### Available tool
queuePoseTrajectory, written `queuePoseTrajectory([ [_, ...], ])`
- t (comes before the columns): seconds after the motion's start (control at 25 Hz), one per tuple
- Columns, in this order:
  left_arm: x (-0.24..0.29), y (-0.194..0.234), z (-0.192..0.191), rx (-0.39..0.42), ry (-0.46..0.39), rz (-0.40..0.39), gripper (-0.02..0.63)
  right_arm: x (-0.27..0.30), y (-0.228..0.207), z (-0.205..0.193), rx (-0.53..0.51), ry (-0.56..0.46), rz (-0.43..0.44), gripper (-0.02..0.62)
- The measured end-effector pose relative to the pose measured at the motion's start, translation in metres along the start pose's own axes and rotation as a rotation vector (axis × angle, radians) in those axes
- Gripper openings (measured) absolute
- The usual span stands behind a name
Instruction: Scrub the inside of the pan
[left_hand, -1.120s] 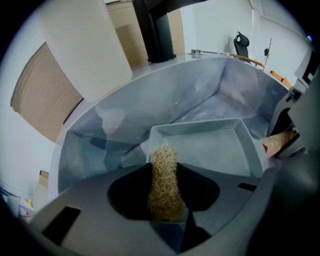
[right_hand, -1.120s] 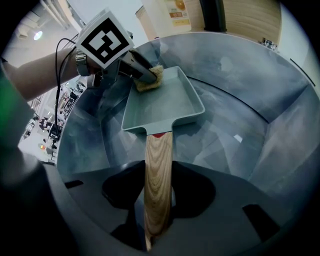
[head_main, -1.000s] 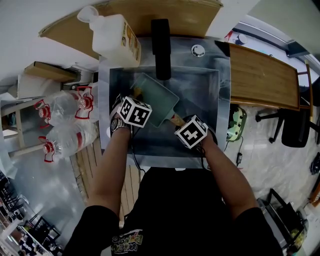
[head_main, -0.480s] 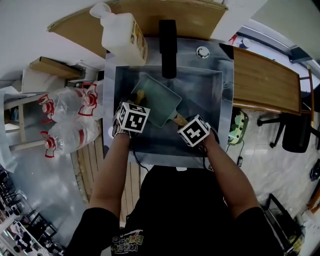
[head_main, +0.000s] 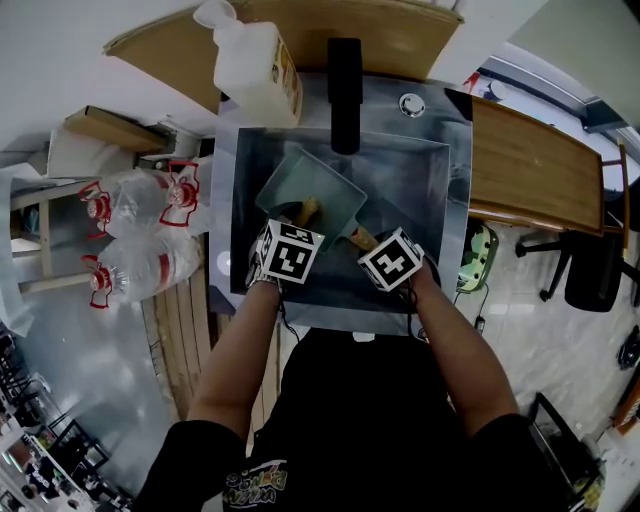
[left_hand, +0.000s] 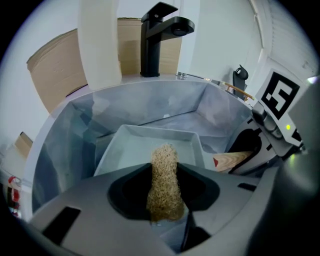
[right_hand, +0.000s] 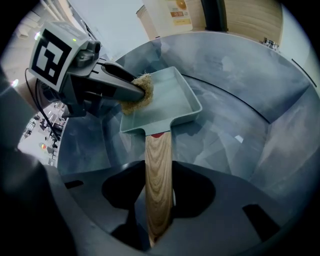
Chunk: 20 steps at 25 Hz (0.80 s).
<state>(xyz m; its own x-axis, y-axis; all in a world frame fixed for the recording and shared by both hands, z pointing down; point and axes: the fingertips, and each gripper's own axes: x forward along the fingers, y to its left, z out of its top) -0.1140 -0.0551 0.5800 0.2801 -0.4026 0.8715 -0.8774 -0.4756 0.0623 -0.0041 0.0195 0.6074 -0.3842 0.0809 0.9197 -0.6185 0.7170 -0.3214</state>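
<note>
A pale green rectangular pan (head_main: 312, 183) lies in the steel sink (head_main: 420, 190), tilted, with its wooden handle (head_main: 358, 238) pointing toward me. My right gripper (right_hand: 159, 200) is shut on that handle (right_hand: 159, 170). My left gripper (left_hand: 164, 192) is shut on a tan fibrous scrubber (left_hand: 164, 180). The scrubber (right_hand: 137, 95) rests against the inside of the pan (right_hand: 167, 100) near its left wall. In the head view the scrubber (head_main: 308, 210) sits in the pan's near half, just beyond the left gripper (head_main: 300, 224).
A black faucet (head_main: 344, 95) stands over the sink's far edge. A white plastic jug (head_main: 255, 70) sits at the far left corner. A wooden counter (head_main: 520, 165) lies to the right, and large water bottles (head_main: 140, 235) are on the floor to the left.
My left gripper has slid the scrubber from the pan's far left part toward its near middle and has rolled a little. The right gripper and the handle have stayed put.
</note>
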Motion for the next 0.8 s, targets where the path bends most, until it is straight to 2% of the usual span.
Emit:
queuePoseTrajectory([
  [0.36, 0.001, -0.041, -0.005, -0.107, -0.009, -0.144, 0.144, 0.002, 0.001, 0.000, -0.012, -0.007, 0.005, 0.158],
  [0.6, 0.001, -0.057, -0.007, -0.125, -0.008, -0.178, 0.144, 0.002, 0.001, 0.001, -0.012, -0.017, 0.001, 0.158],
  [0.8, 0.001, -0.061, -0.003, -0.100, -0.009, -0.176, 0.144, 0.001, 0.001, 0.001, -0.006, -0.017, 0.001, 0.158],
])
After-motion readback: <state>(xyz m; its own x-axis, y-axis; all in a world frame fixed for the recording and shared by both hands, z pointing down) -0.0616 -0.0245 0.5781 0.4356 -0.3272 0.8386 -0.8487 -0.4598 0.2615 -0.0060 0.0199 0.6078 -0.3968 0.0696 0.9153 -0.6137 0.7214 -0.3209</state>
